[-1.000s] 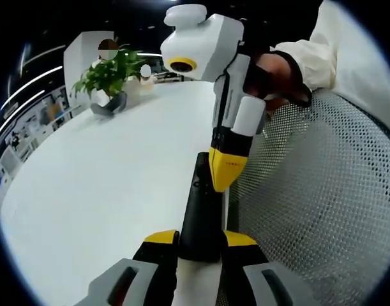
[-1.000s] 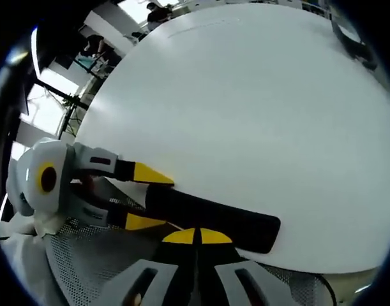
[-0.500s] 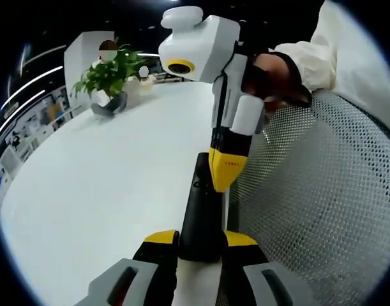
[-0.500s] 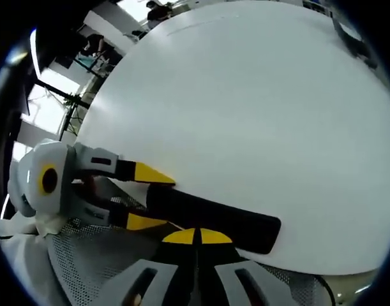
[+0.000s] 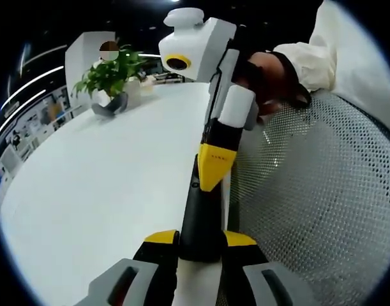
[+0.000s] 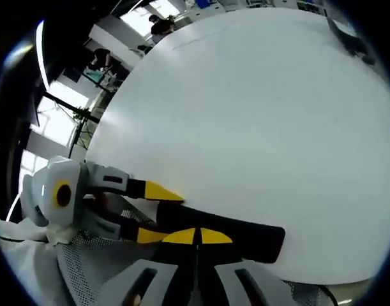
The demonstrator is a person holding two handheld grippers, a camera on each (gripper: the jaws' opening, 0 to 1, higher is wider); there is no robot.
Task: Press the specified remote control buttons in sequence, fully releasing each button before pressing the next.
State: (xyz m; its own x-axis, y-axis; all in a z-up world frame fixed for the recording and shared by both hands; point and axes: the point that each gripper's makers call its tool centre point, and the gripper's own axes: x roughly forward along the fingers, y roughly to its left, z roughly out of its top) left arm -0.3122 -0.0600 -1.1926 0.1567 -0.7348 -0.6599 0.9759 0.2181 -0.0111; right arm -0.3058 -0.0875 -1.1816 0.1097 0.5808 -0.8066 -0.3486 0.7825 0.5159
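A long black remote [image 5: 198, 213] points away along the table edge, its near end clamped between the yellow jaws of my left gripper [image 5: 200, 238]. From above right comes my right gripper [image 5: 206, 183], its two yellow tips shut together and resting on the remote's upper face, about two thirds of the way along. In the right gripper view the remote [image 6: 249, 231] lies crosswise just beyond my right gripper [image 6: 196, 236]. The left gripper [image 6: 157, 213] holds its left end there. The buttons are too dark to tell apart.
The white table [image 5: 105, 185] stretches left and far, with a potted plant [image 5: 108, 75] at its far end. A white mesh chair [image 5: 316, 197] sits to the right. A hand and white sleeve [image 5: 322, 57] hold the right gripper. People stand beyond the table [image 6: 157, 9].
The right gripper has tilted and its shut tip has slid a little leftward onto the middle of the remote. The left gripper and the remote stay as they were.
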